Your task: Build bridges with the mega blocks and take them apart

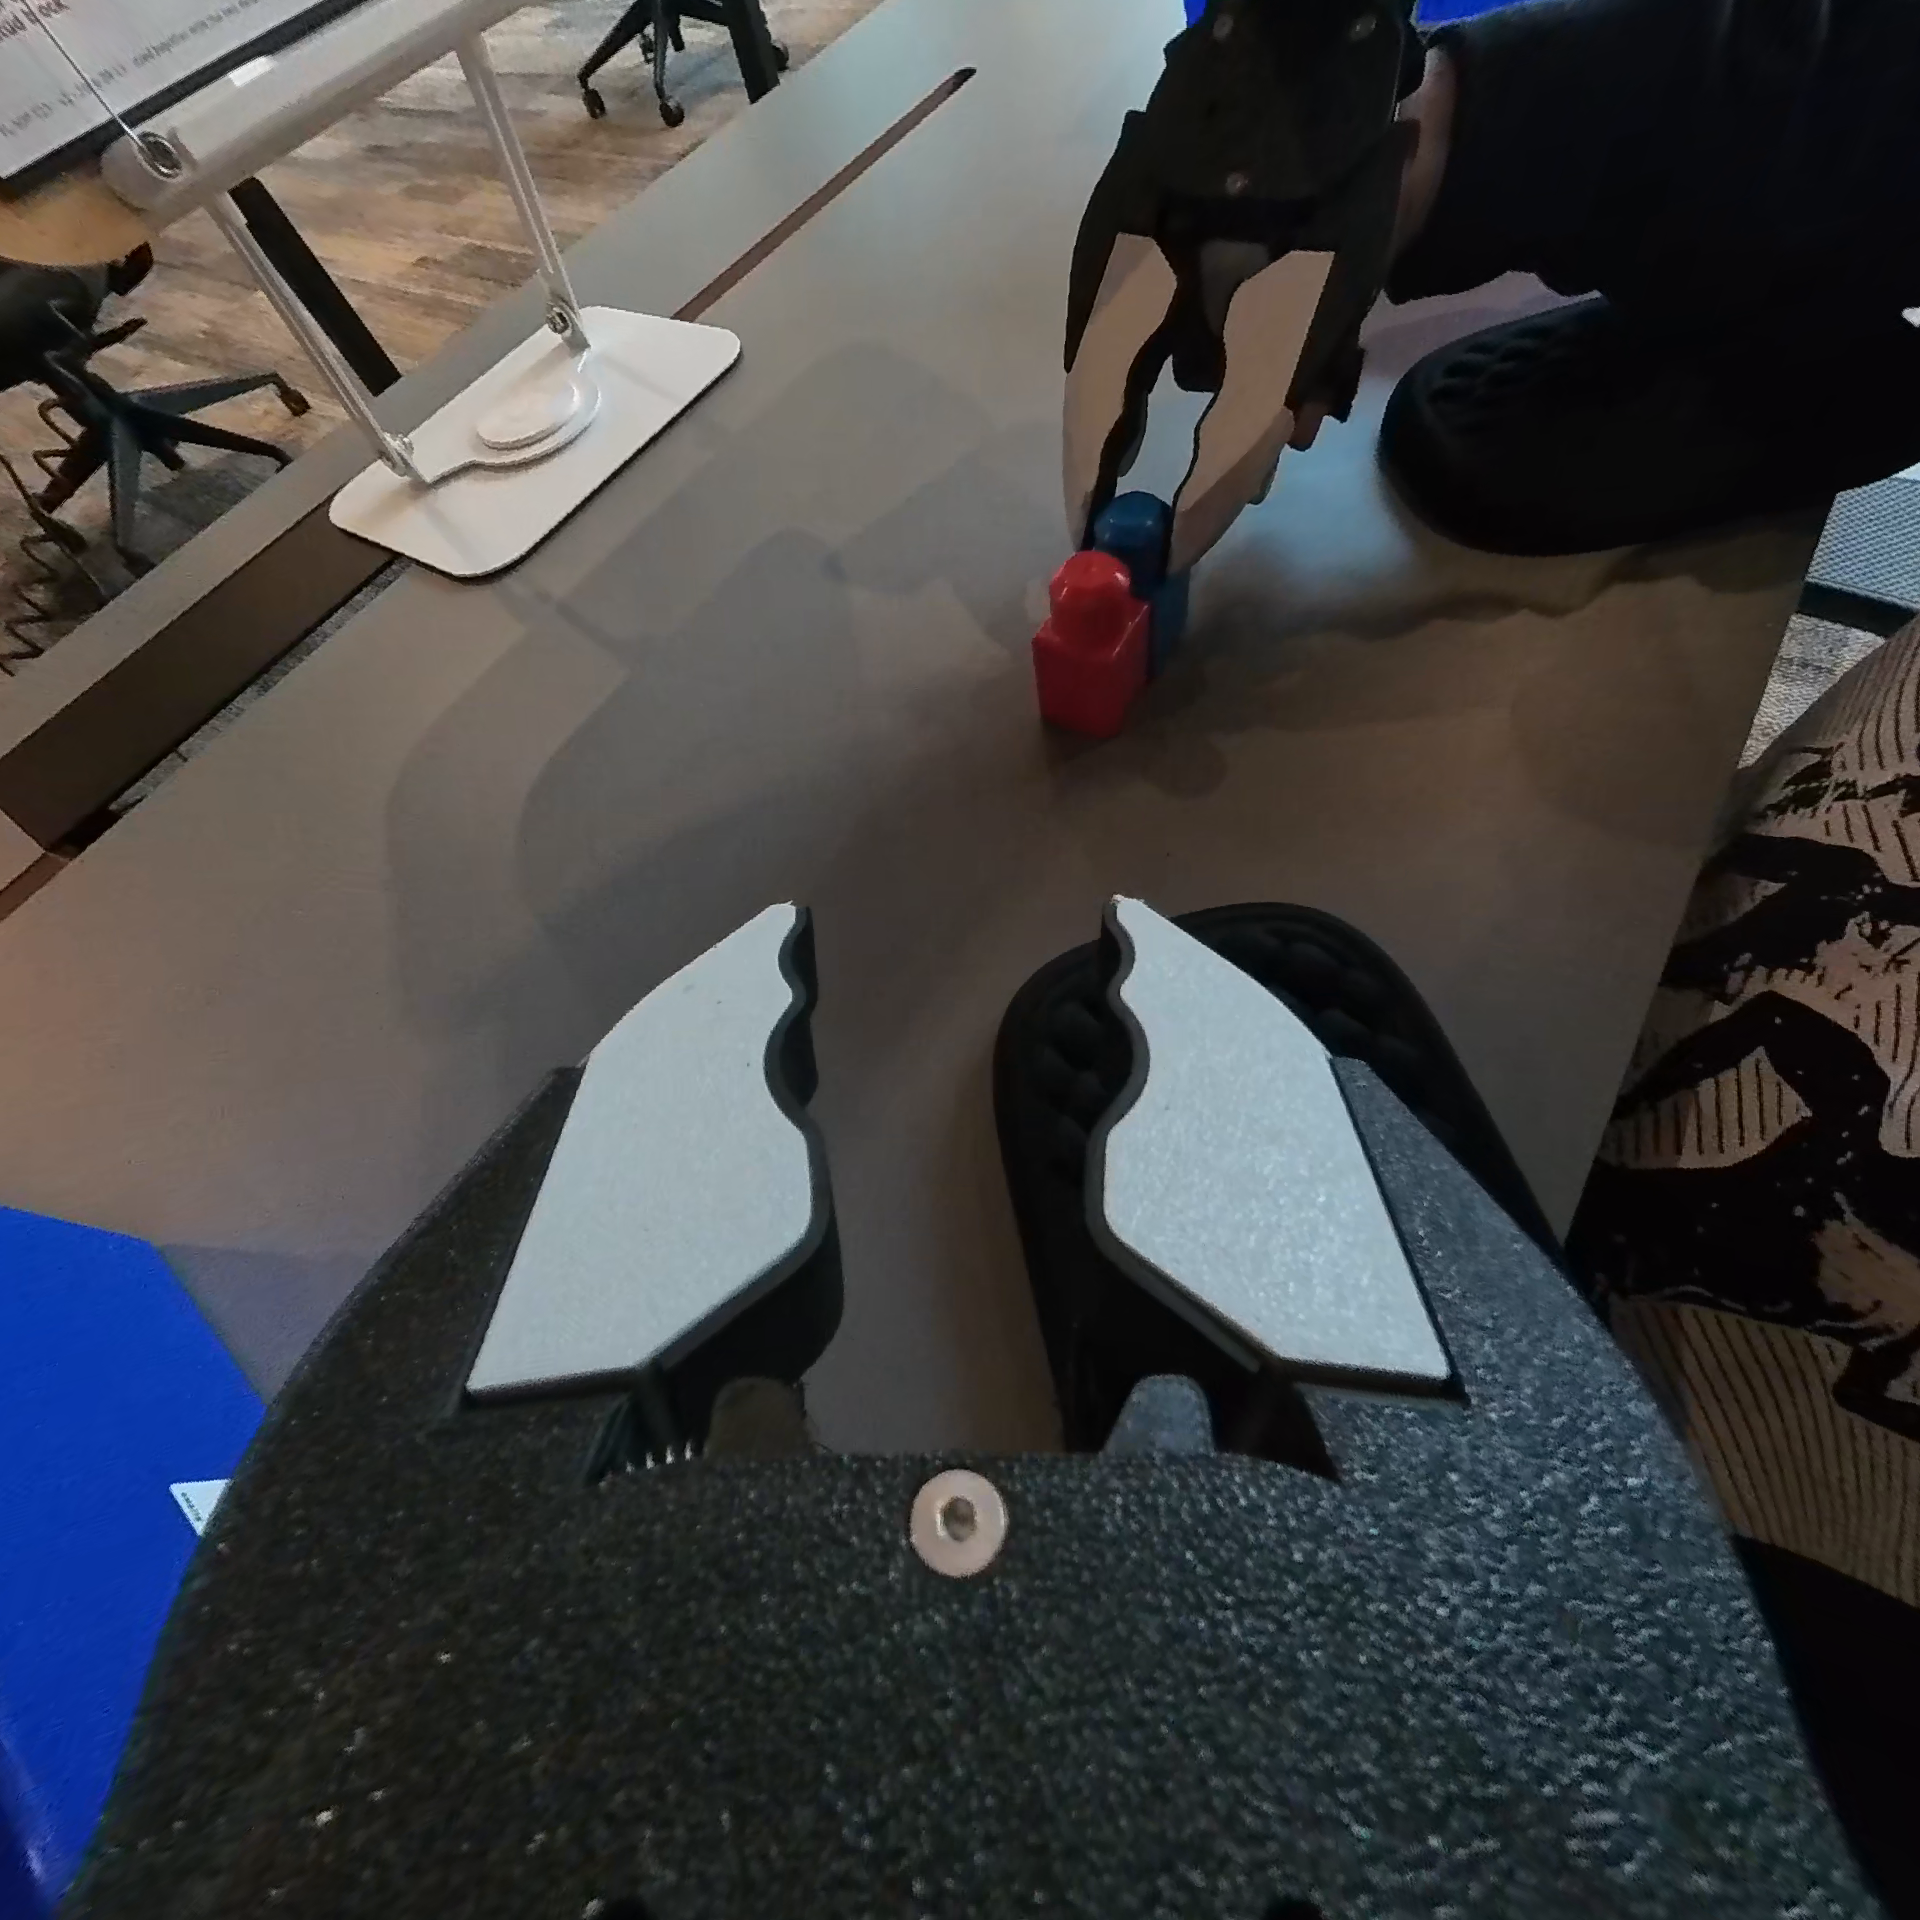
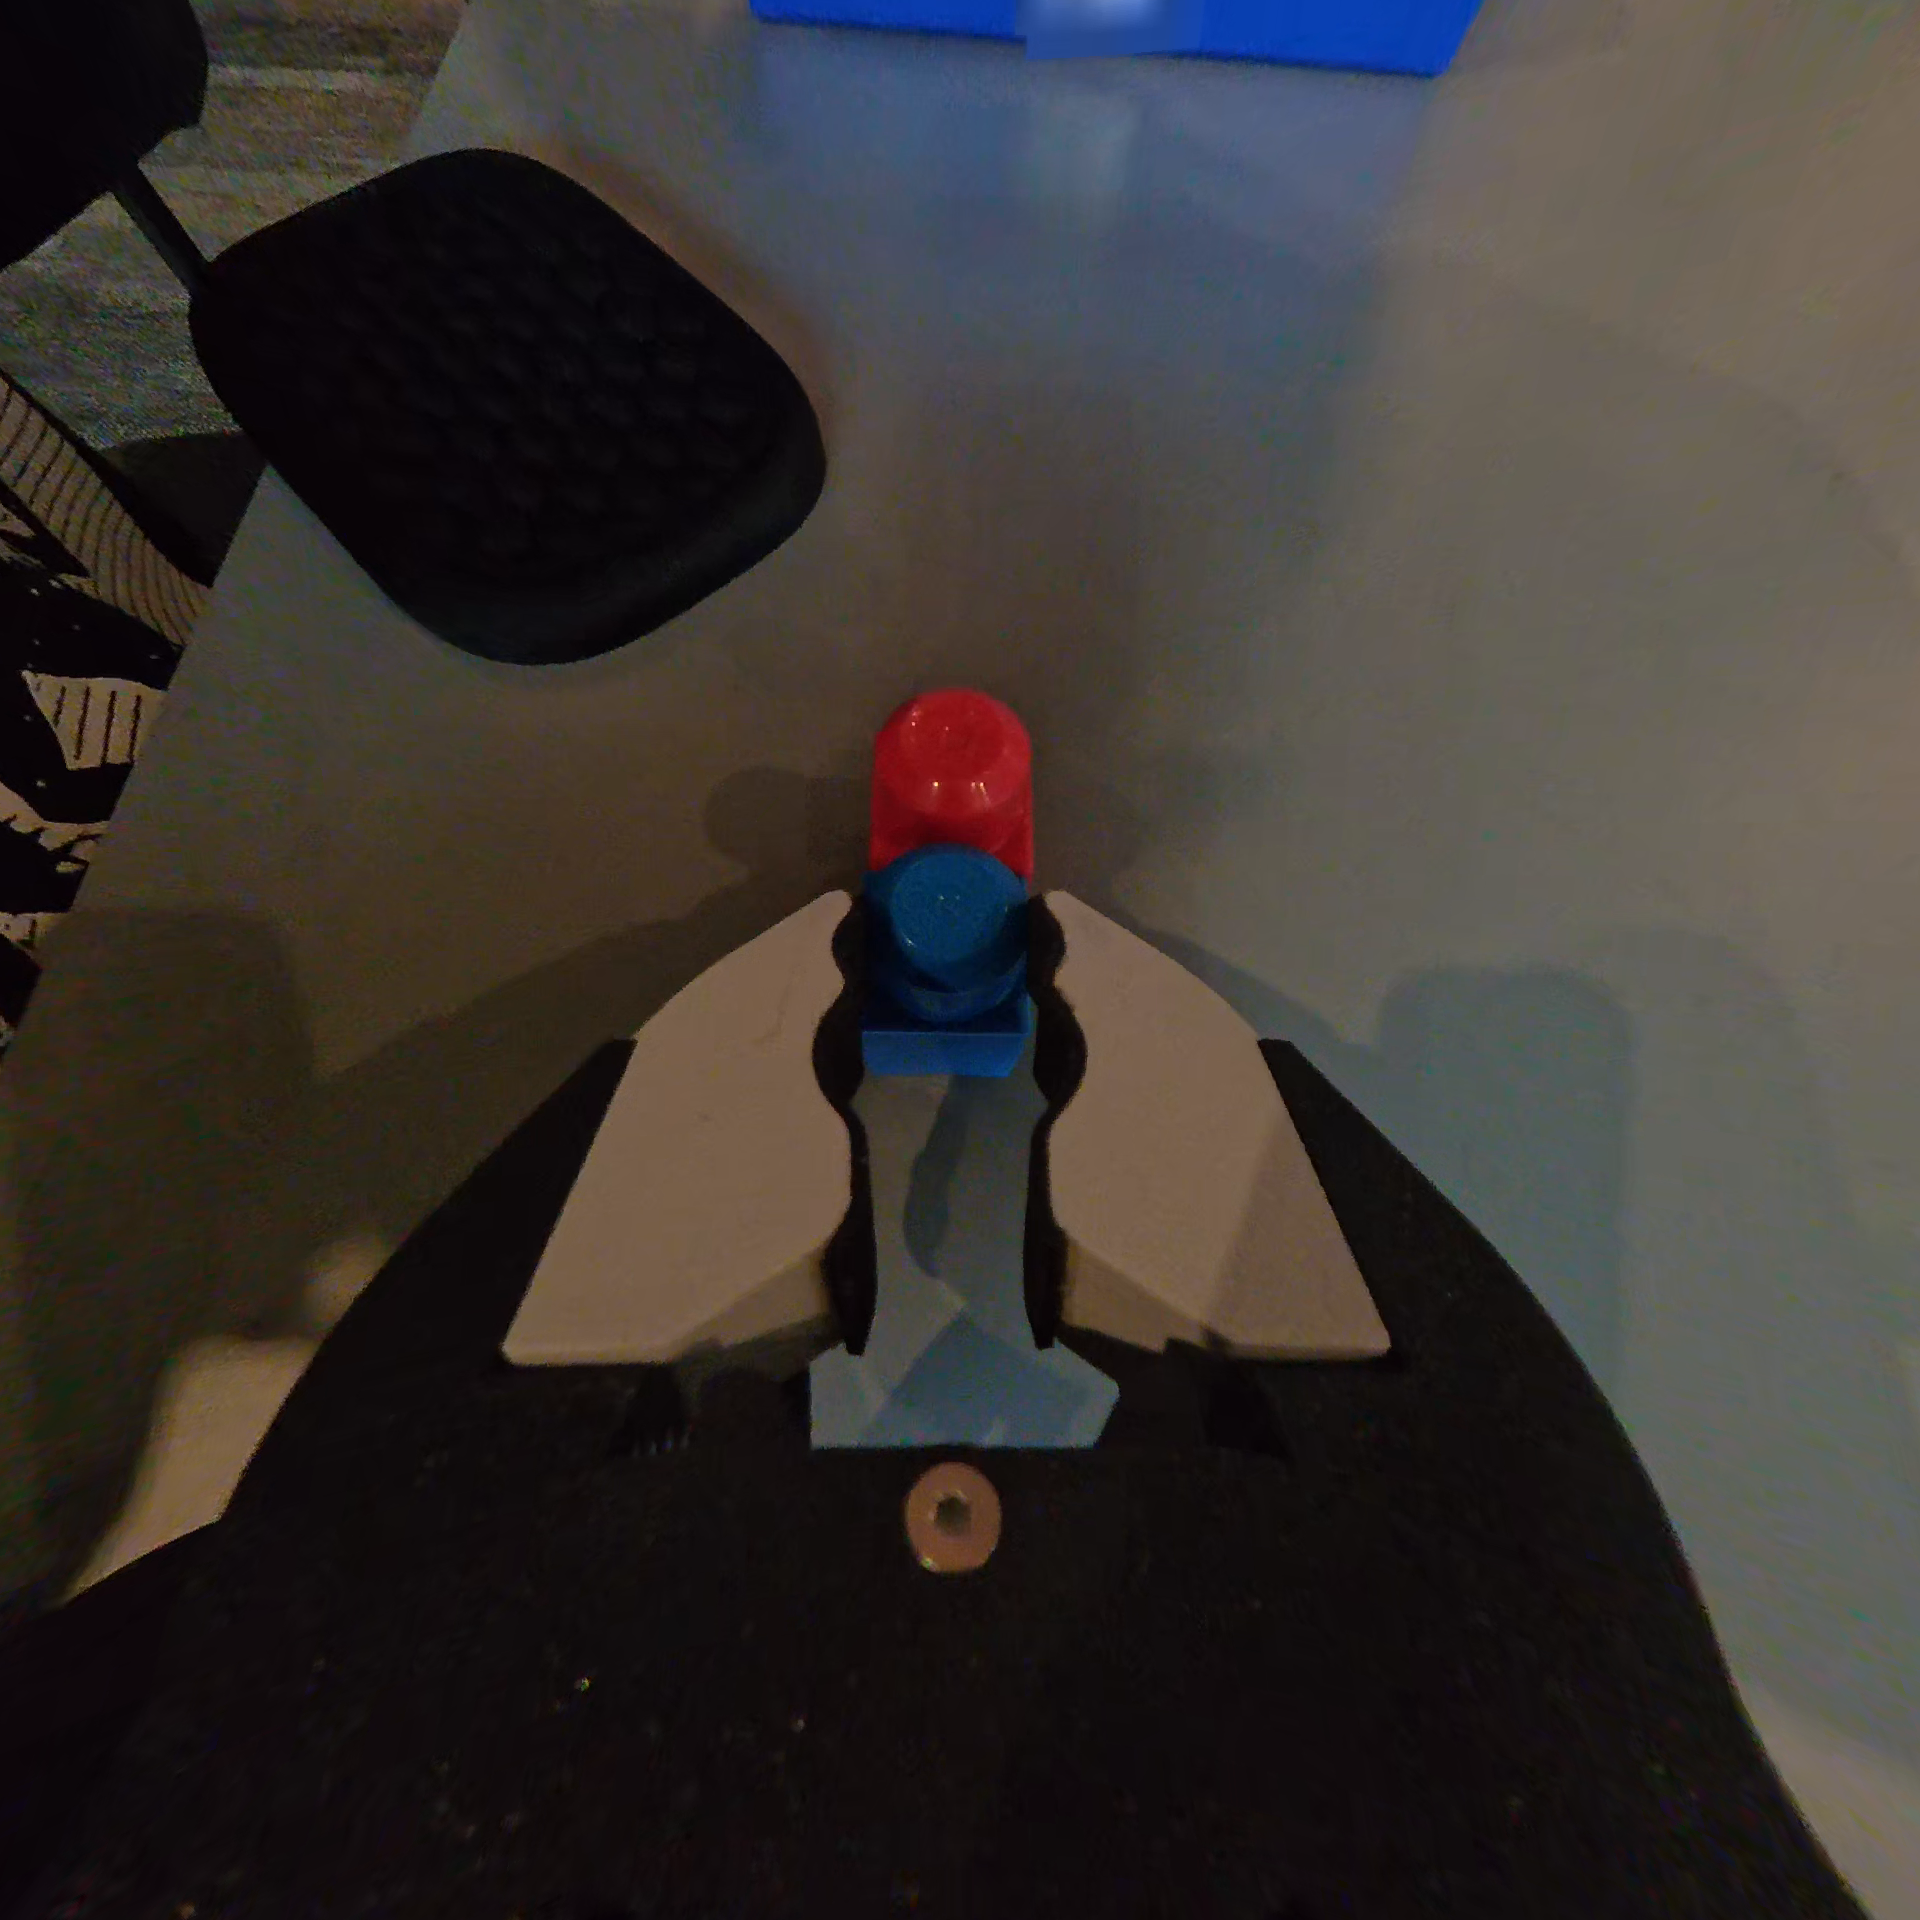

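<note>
Clamping the blue block (image 2: 940, 961) between its fingers, my right claw (image 2: 943, 925) holds it on the grey table (image 2: 1455, 623), pressed against the red block (image 2: 951, 774) just beyond. My left claw (image 1: 956, 920) hovers released, well apart, above a black armrest pad (image 1: 1351, 997).

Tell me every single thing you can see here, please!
Red block: one, red, on the table, touching the blue block.
Blue block: one, blue, between the right gripper's fingers.
Table: one, grey.
Lamp stand: one, white, far left on the table.
Armrest pads: two, black, at the table's edge.
Box: one, blue, near left corner.
Office chairs: several, black, on the floor behind.
Patterned clothing: black and cream, right.
Left gripper: open, empty.
Right gripper: around the blue block.
</note>
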